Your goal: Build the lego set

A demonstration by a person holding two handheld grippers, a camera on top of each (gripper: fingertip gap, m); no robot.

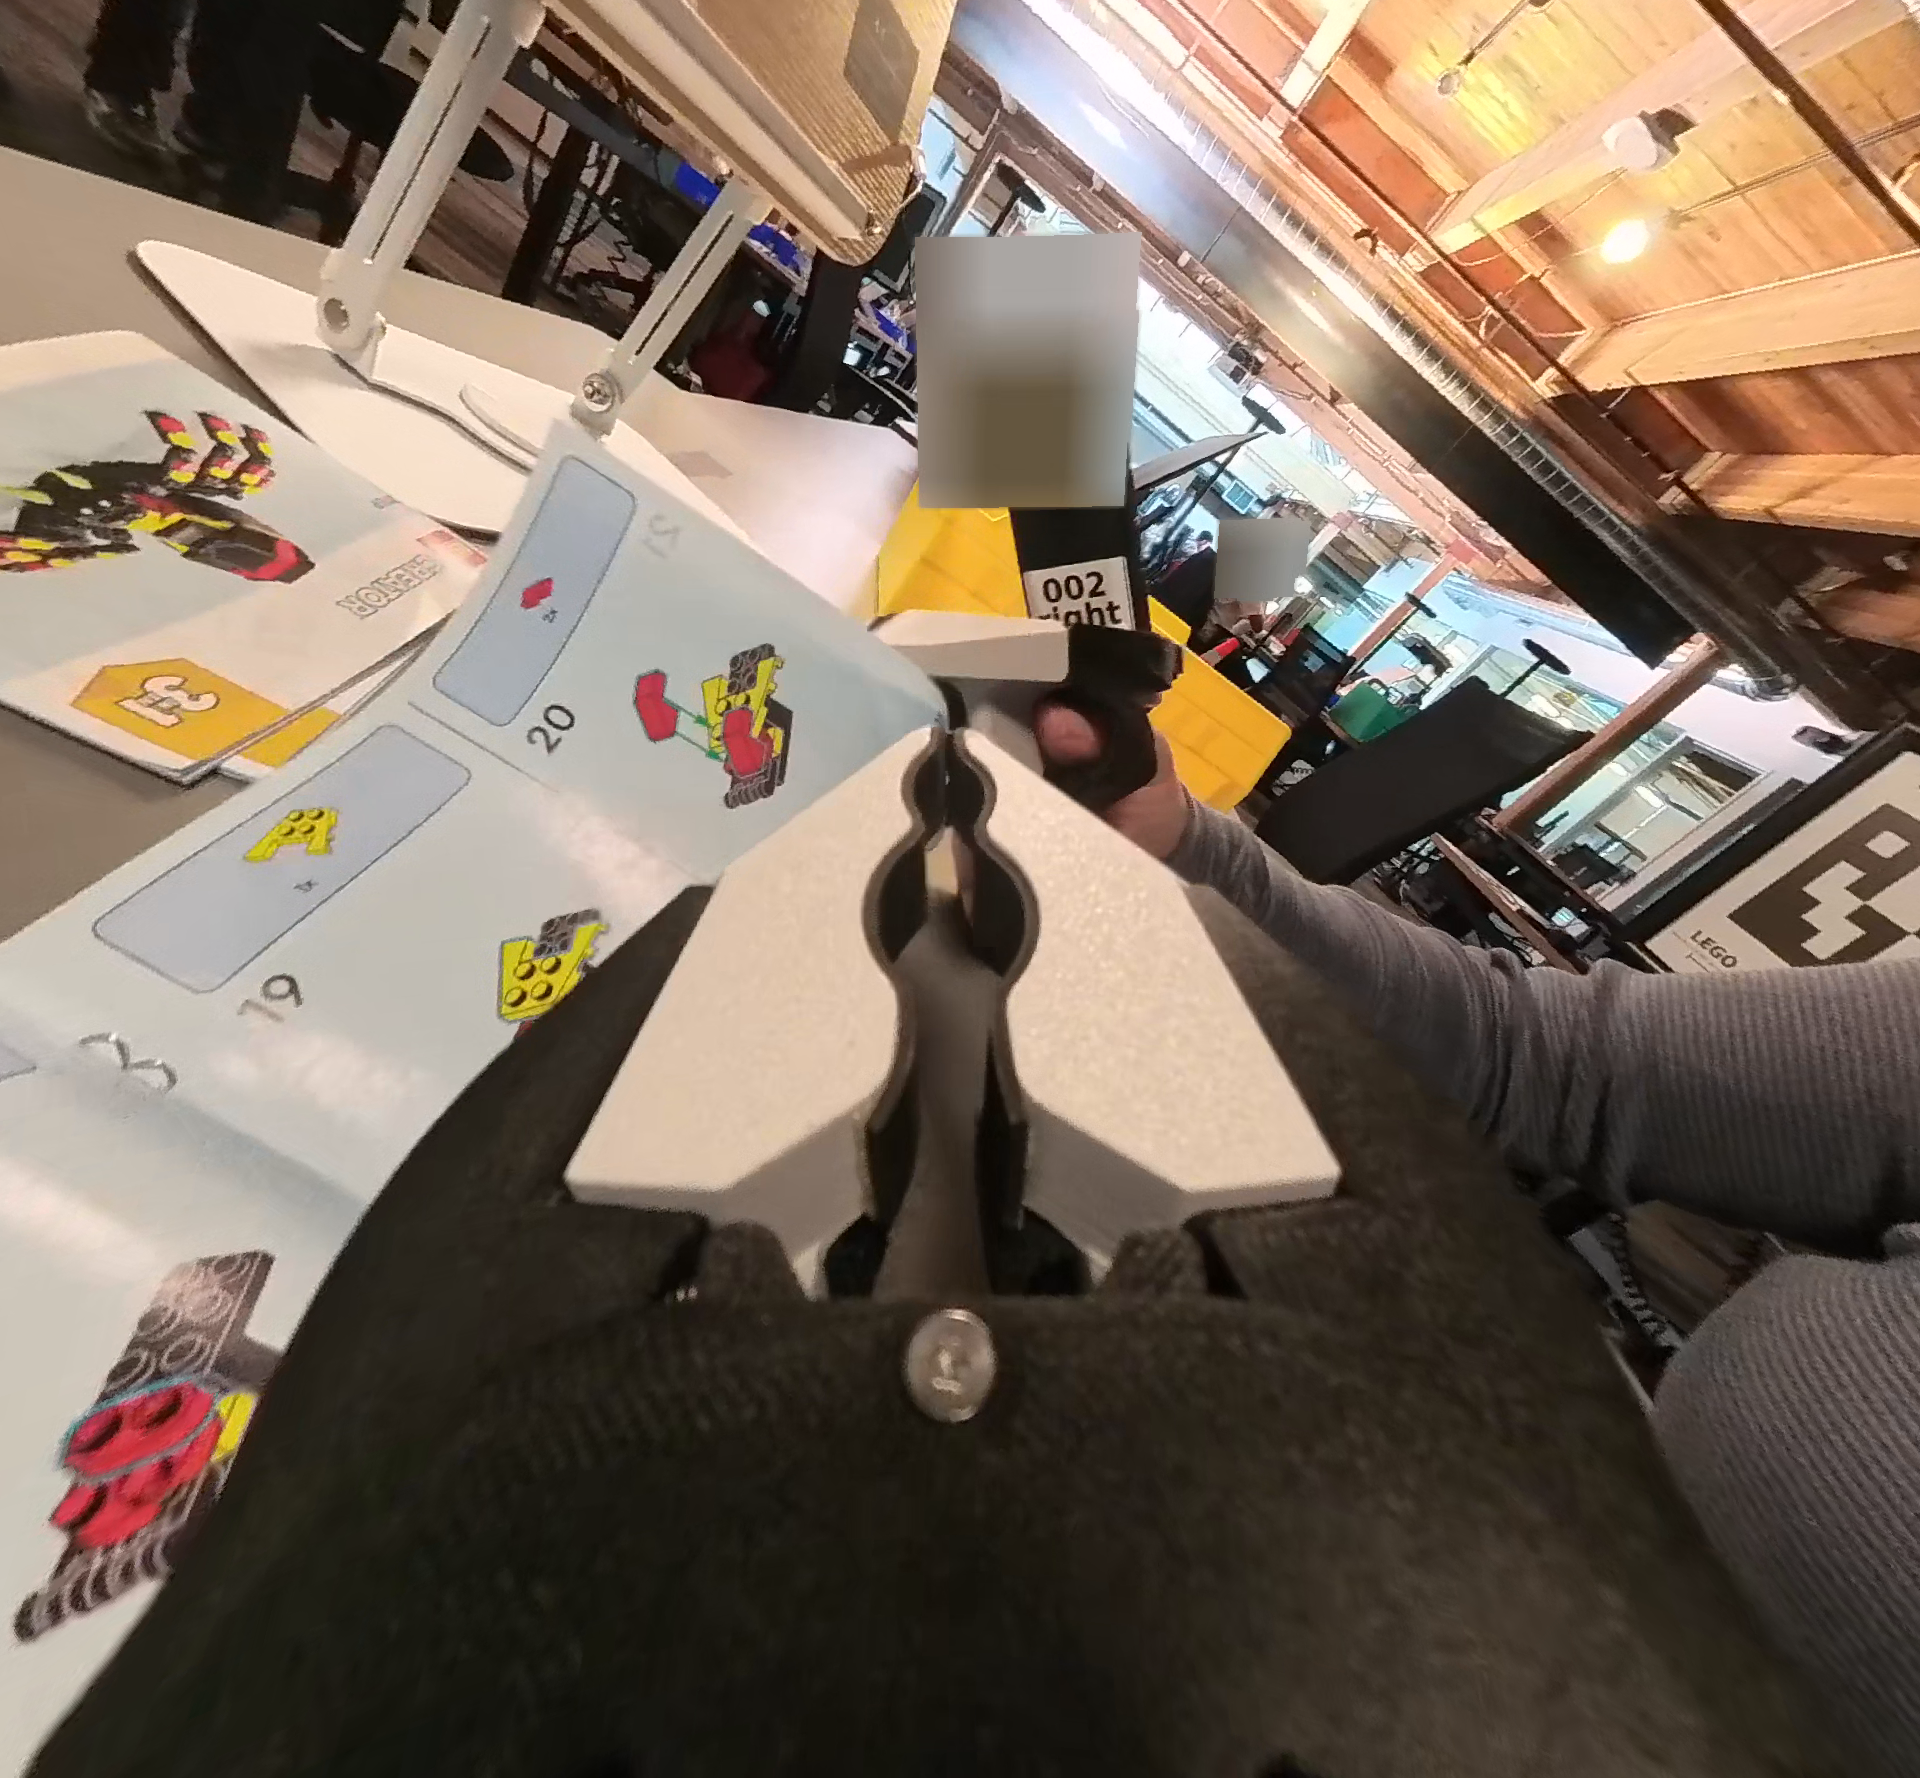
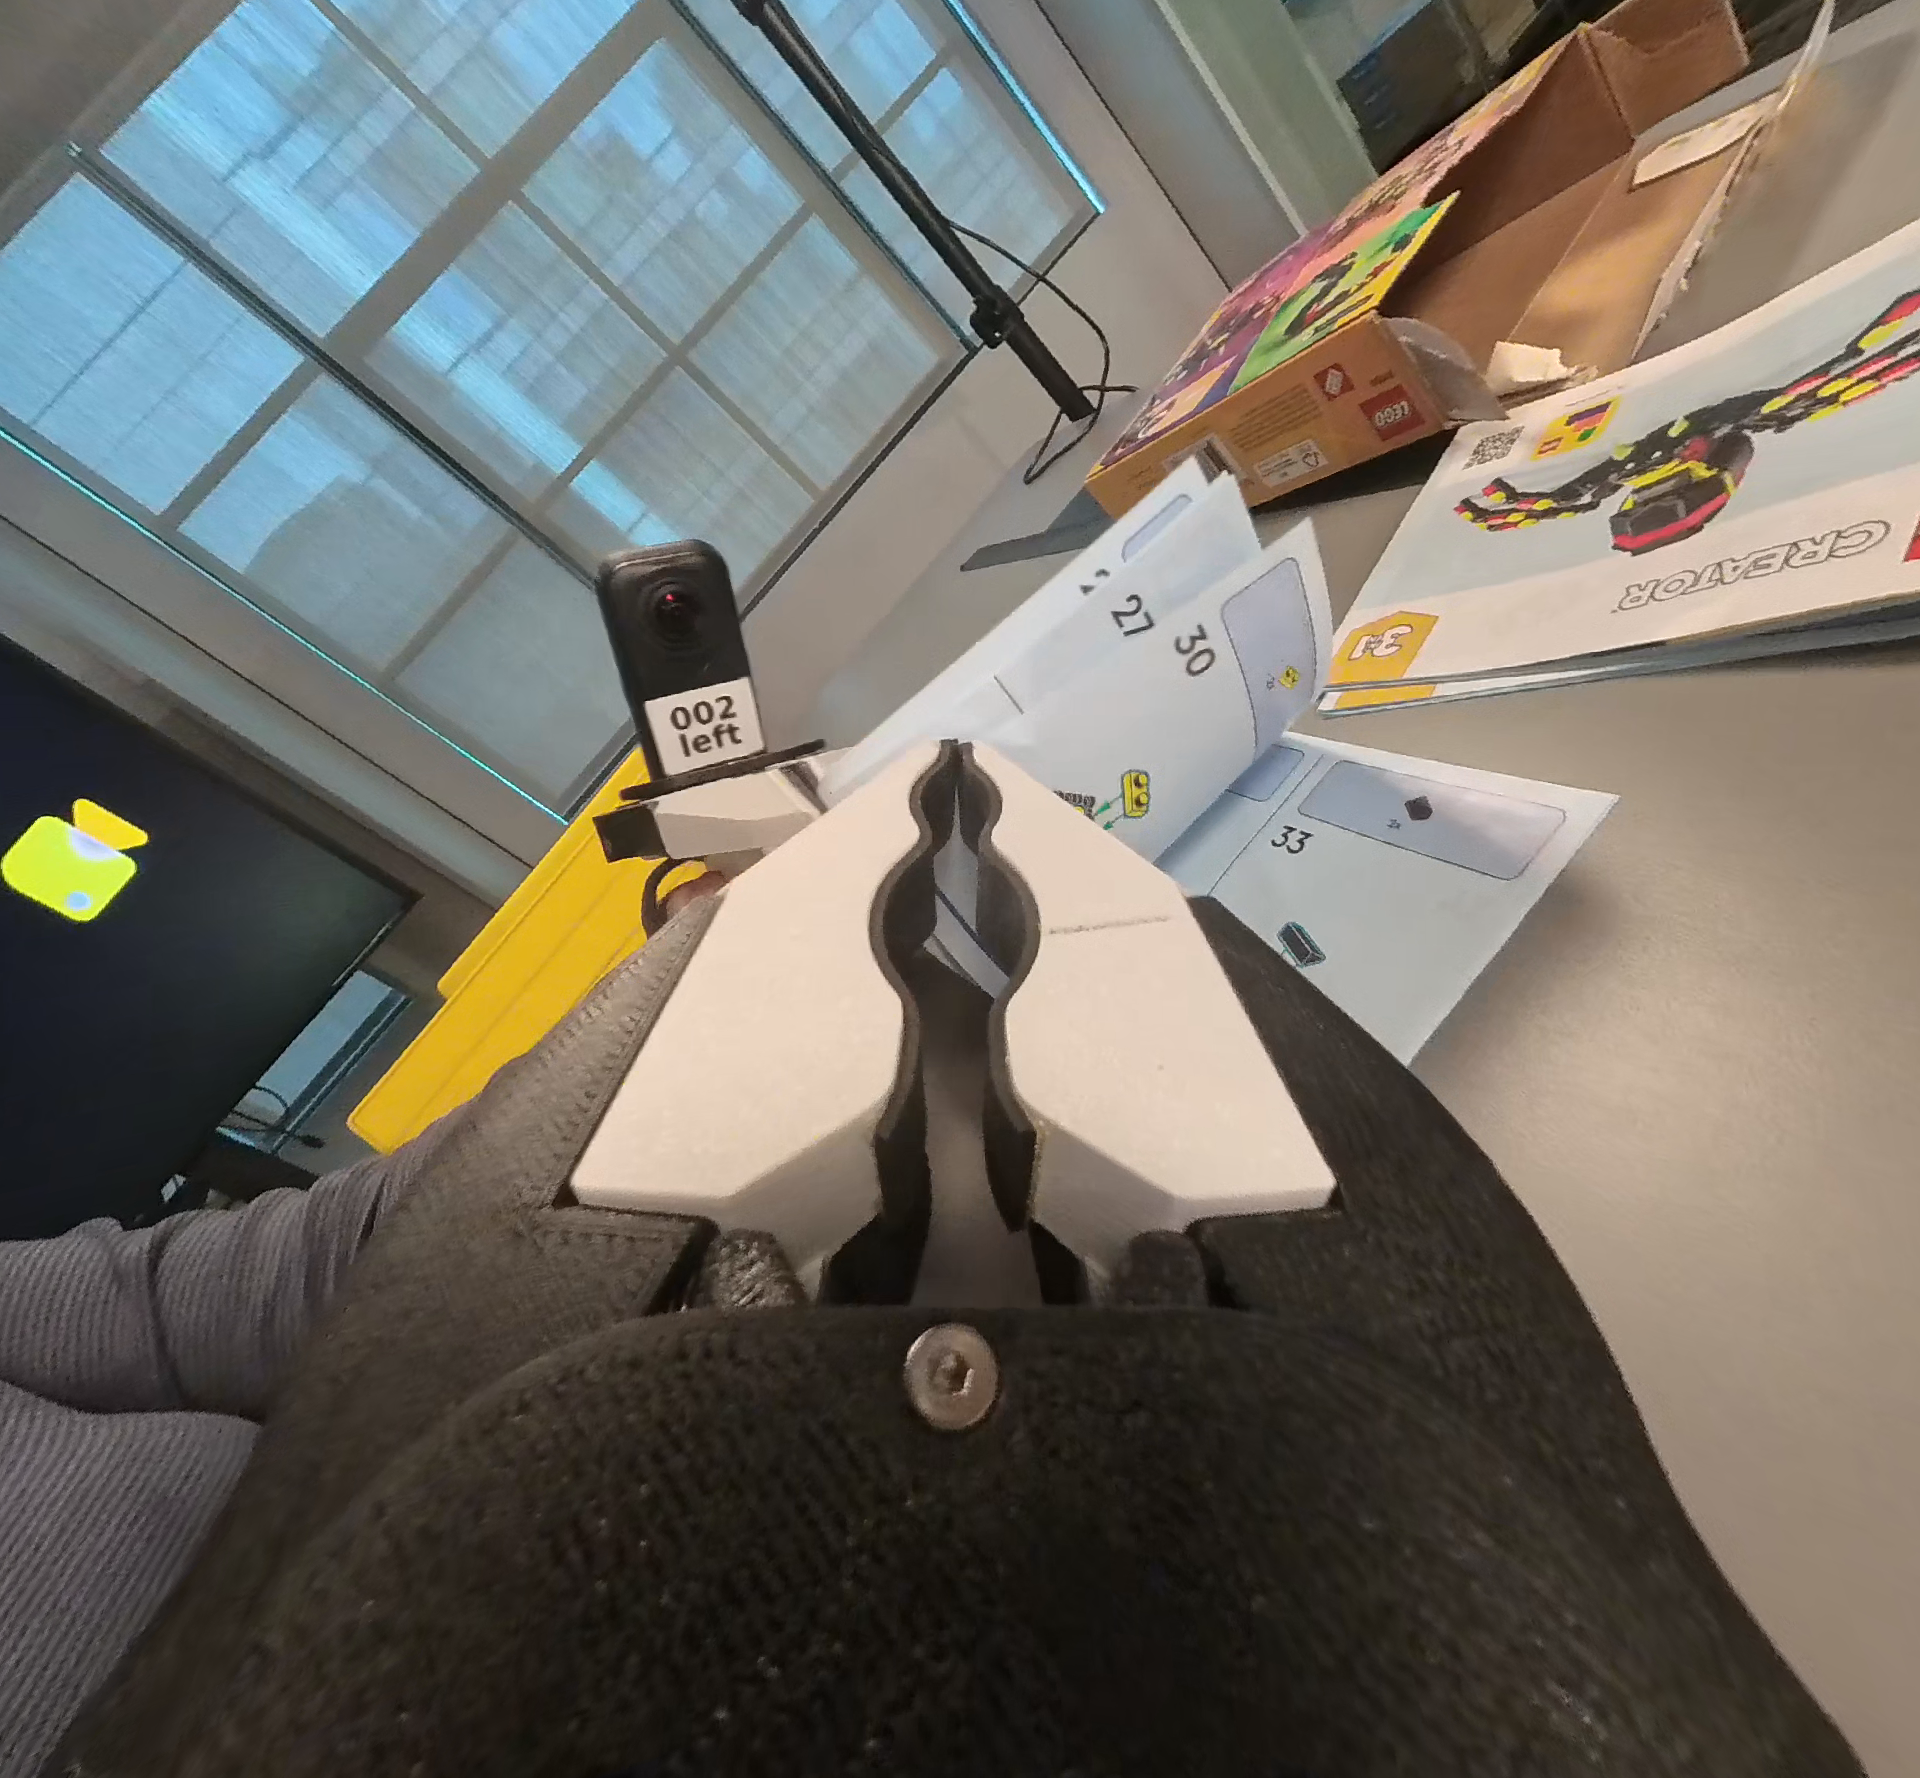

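An open light-blue instruction booklet [image 1: 343, 845] is lifted off the grey table [image 2: 1714, 1053]. In the left wrist view my left gripper [image 1: 943, 741] is shut, with the raised page's corner pinched at its tips. My right gripper [image 1: 987, 658], held in a gloved hand, sits just beyond it at the same page edge. In the right wrist view my right gripper [image 2: 951, 754] is shut and a thin sheet of the booklet [image 2: 1278, 648] shows in the gap between its fingers. The left gripper [image 2: 717, 819] is close on its left. No loose bricks are in view.
A second booklet [image 2: 1662, 533] with a black, red and yellow model on its cover lies flat [image 1: 156, 533]. An opened cardboard set box [image 2: 1351, 346] lies behind it. A yellow bin [image 1: 1216, 720] stands beyond the grippers. A white stand [image 1: 416, 305] rises on the left. Less than 4 cm separates the two grippers' tips.
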